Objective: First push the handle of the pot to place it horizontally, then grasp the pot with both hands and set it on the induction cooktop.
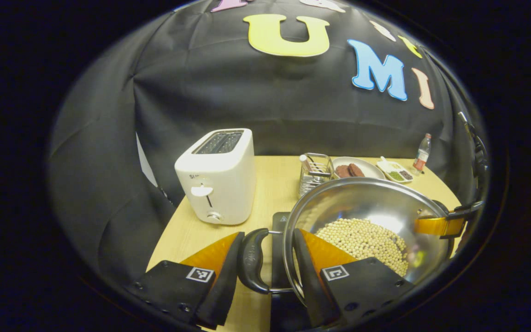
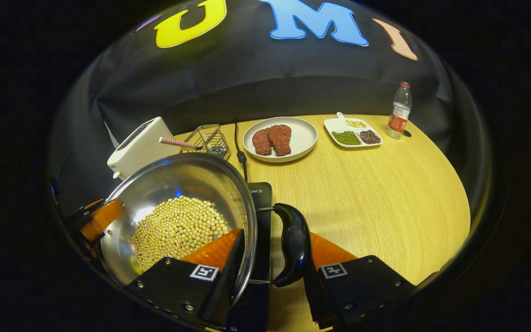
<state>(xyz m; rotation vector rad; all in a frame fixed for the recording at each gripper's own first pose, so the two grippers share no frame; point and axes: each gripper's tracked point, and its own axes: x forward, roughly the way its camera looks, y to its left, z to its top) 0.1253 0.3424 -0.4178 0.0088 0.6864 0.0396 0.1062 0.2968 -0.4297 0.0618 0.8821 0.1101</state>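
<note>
Left tongs [image 1: 265,267]: fingers straddle the pot's left loop handle [image 1: 252,260]. One finger sits outside the handle, the other inside the pot rim; a gap shows between the outer finger and the handle, so firm clamping cannot be confirmed.

Right tongs [image 2: 270,260]: same arrangement on the opposite loop handle [image 2: 294,244], one finger inside the rim, one outside the handle. Contact on both sides cannot be told from the right gripper view.

Pot [image 1: 367,216]: steel, wide, holding a heap of pale beans [image 1: 364,242]. It sits over the dark induction cooktop [image 2: 260,203], whose edge shows beside and beneath the pot; whether the base is touching the cooktop cannot be told.

Tabletop [image 2: 376,193]: light wood. Behind the pot are a white toaster [image 1: 217,177], a wire rack [image 1: 315,171], a plate with two pieces of meat [image 2: 279,138], a divided dish of beans [image 2: 353,133], and a water bottle [image 2: 399,110] at the far edge.
</note>
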